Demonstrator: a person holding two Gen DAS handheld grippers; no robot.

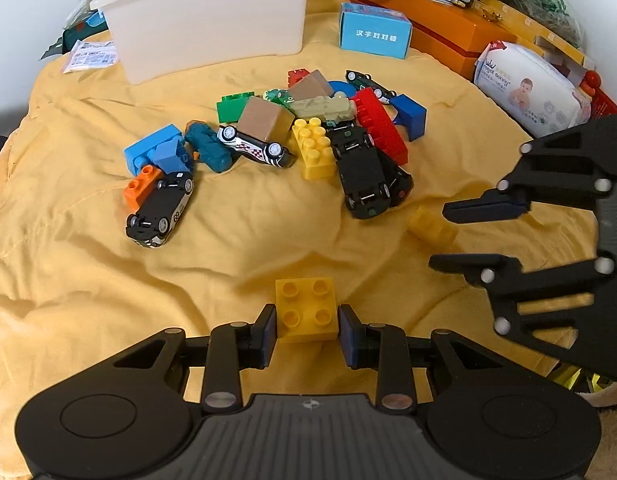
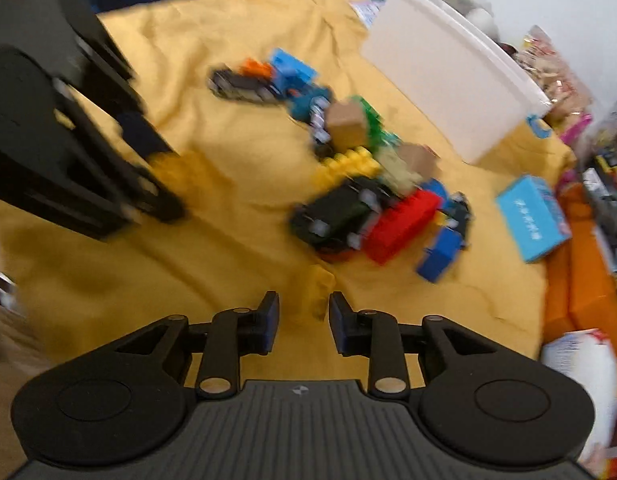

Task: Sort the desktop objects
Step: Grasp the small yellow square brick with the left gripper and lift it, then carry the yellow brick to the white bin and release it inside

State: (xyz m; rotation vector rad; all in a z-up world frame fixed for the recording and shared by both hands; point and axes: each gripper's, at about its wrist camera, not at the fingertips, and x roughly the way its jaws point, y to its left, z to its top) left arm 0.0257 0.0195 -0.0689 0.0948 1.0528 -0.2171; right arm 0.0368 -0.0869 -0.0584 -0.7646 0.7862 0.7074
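Two grippers over the yellow cloth (image 1: 88, 280).
Left gripper (image 1: 307, 324) pinches a yellow brick (image 1: 306, 314); right gripper (image 2: 303, 314) jaws spread, straddling another yellow block (image 2: 314, 286) untouched.

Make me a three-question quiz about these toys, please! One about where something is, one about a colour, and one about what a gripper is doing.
1. Where is the white bin?
A. behind the toy pile, at the far side of the yellow cloth
B. in the left gripper
C. on top of the blue box

2. What colour is the long brick leaning on the upside-down black car?
A. green
B. white
C. red

3. What is the left gripper doing?
A. holding a toy car
B. holding a yellow four-stud brick
C. standing empty

Answers:
1 A, the bin stands beyond the pile on the cloth.
2 C, it is bright red.
3 B, both pads press on the brick's sides.
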